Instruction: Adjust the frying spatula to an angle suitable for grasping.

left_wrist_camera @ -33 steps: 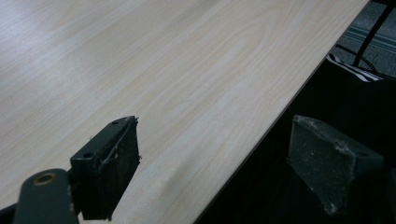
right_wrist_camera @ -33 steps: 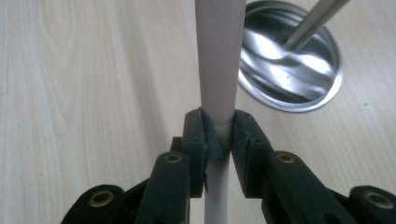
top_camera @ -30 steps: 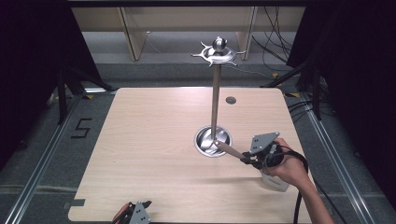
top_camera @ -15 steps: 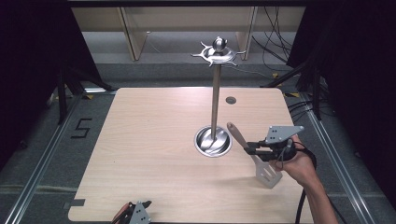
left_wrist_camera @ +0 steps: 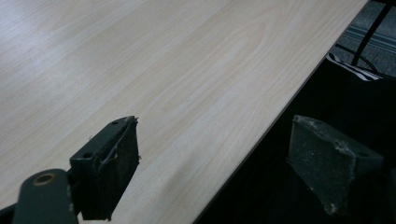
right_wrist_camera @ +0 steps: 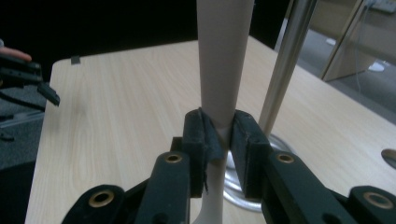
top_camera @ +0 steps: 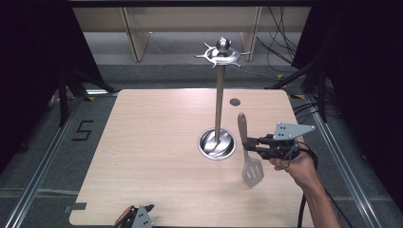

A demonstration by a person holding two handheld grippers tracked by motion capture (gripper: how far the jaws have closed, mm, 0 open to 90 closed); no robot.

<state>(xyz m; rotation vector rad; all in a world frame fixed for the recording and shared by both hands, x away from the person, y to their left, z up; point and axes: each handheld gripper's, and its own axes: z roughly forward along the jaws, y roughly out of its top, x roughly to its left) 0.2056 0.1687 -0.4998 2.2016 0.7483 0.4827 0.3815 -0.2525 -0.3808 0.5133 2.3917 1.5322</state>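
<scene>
Since the earlier frames, the right gripper (top_camera: 248,143) had swung its load from a low slant beside the stand's base to a near-upright pose, and had shifted slightly away from the stand toward the table's right side.

Item 1: spatula (top_camera: 246,151). Pale wooden handle pointing up, slotted metal blade hanging below; in the high view it stood clear of the tabletop, just right of the stand's base. In the right gripper view the handle (right_wrist_camera: 224,60) rose between the two black jaws, which were clamped on its narrow neck.

Item 2: right gripper. Held in the person's right hand (top_camera: 297,164), jaws pointing left toward the stand, closed tight on the spatula; grey three-cornered plate on top.

Item 3: utensil stand (top_camera: 219,102). Steel pole on a round dished base (top_camera: 216,144), crowned by a ring of hooks with a ball finial (top_camera: 222,51); upright near the middle of the table, no utensil seen hanging from it.

Item 4: left gripper (top_camera: 138,218). At the near edge of the table (top_camera: 142,142), left of centre; in the left gripper view its jaws stood wide apart with nothing between them, one over the wood, one past the edge.

Item 5: small dark round hole (top_camera: 235,101) in the tabletop, behind and right of the stand.
</scene>
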